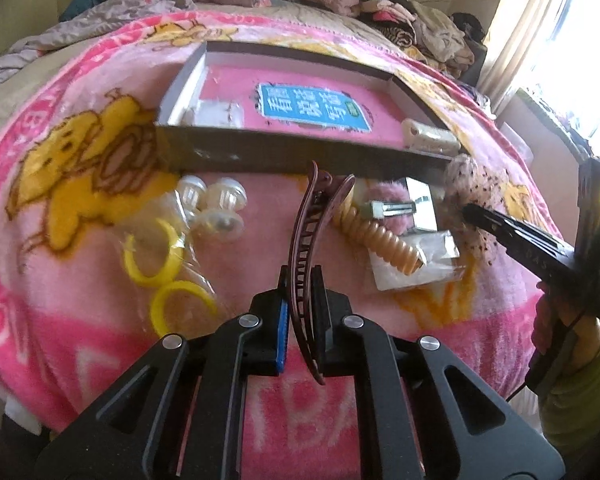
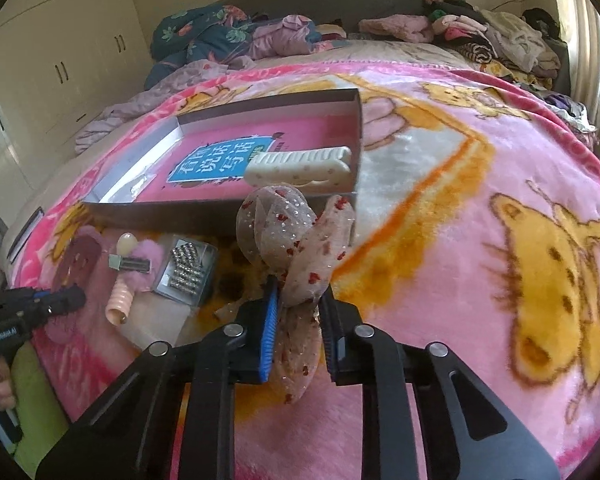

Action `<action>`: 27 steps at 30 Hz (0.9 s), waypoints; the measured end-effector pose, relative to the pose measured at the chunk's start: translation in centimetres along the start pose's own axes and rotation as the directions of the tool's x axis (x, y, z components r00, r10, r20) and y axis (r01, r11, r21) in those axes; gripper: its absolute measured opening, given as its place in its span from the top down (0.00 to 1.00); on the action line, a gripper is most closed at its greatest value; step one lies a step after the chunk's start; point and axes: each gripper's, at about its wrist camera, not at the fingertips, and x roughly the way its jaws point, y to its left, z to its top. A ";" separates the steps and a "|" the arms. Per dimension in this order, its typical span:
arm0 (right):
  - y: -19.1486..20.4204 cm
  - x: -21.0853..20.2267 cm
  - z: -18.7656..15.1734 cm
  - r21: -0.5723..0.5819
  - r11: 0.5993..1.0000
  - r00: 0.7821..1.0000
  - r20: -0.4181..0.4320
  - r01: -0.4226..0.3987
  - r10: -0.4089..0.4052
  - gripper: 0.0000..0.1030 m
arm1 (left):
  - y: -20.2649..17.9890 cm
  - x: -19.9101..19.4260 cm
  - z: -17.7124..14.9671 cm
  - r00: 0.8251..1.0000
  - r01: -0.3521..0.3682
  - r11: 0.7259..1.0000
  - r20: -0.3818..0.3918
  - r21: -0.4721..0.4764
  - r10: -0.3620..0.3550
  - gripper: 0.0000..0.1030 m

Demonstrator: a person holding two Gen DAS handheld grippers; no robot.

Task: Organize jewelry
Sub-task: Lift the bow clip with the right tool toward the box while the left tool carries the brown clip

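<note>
the left hand-held gripper (image 1: 300, 316) is clamped on a stiff, slick maroon hair clip (image 1: 306, 264), best held mid-length. the right hand-held gripper (image 2: 300, 320) is pinched on a soft, light mesh bow (image 2: 296, 248), above the bed near the box (image 2: 220, 210).

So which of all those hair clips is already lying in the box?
Only the cream-white clip, lying at the right end of the box. The maroon clip and gauzy bow are in the fingers; the others lie on the blanket.
</note>
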 end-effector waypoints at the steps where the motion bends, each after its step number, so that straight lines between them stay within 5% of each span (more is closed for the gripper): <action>1: -0.1 -0.2 0.0 0.002 1.000 1.000 0.002 0.002 -0.002 0.83 | 0.1 -0.2 0.1 1.000 0.002 1.000 0.006 -0.004 -0.002 0.96; 15: 1.8 -4.1 2.3 -0.049 0.999 0.996 0.090 -0.021 0.026 0.84 | 2.4 -2.8 2.1 0.997 0.019 0.998 0.075 -0.066 -0.014 0.96; 27: 5.4 -2.8 5.1 -0.104 0.991 0.990 0.096 -0.090 0.100 0.84 | 4.3 -3.8 3.8 0.994 0.005 0.997 0.110 -0.081 0.004 0.96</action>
